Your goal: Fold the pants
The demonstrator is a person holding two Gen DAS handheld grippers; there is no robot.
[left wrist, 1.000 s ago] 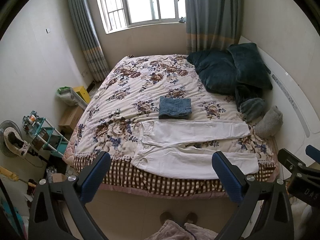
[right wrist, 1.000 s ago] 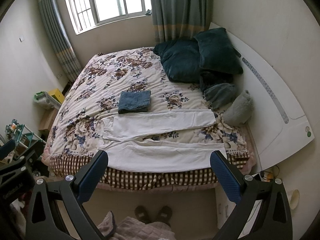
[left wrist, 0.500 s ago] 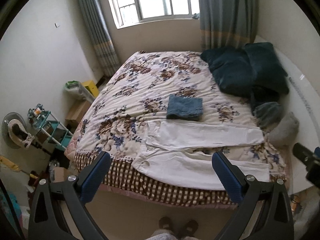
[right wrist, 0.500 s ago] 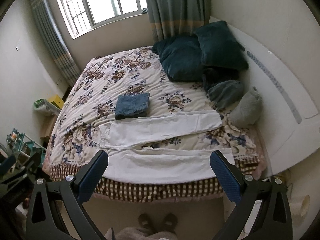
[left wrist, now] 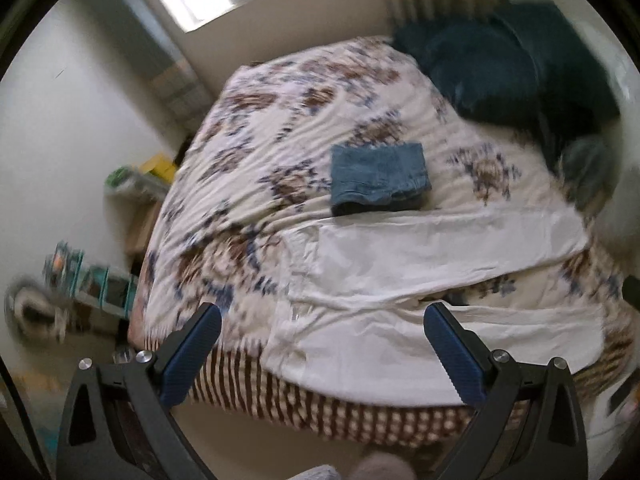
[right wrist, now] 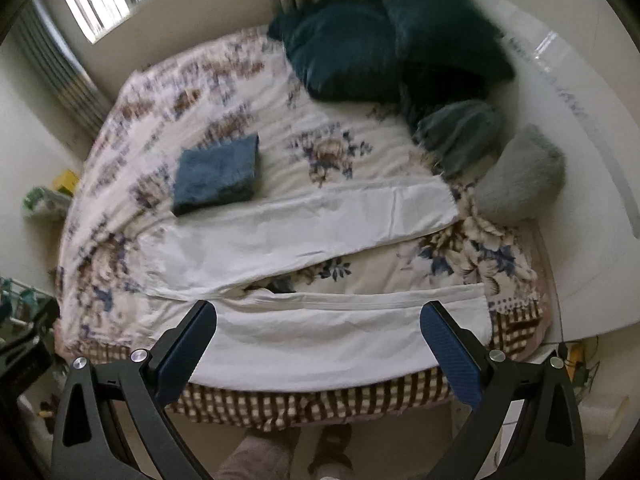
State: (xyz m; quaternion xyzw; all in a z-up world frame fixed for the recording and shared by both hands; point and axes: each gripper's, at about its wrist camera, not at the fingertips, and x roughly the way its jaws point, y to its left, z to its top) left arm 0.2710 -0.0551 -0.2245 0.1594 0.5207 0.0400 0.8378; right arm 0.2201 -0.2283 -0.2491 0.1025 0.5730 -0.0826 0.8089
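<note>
White pants (left wrist: 400,264) lie spread flat on the near side of the floral bed, waist to the left, both legs running right and slightly apart; they also show in the right wrist view (right wrist: 304,240). My left gripper (left wrist: 322,316) is open and empty, above the near edge by the waist. My right gripper (right wrist: 318,312) is open and empty, above the near leg. Both views are blurred by motion.
Folded blue jeans (left wrist: 378,178) lie behind the white pants, also in the right wrist view (right wrist: 218,174). Dark teal pillows (right wrist: 384,44) and a grey cushion (right wrist: 520,176) sit at the right. Shelves and boxes (left wrist: 92,276) stand on the floor at left.
Both grippers have moved closer to the bed and lower; the pants fill more of each view. Both stay open and empty. The pants have not moved.
</note>
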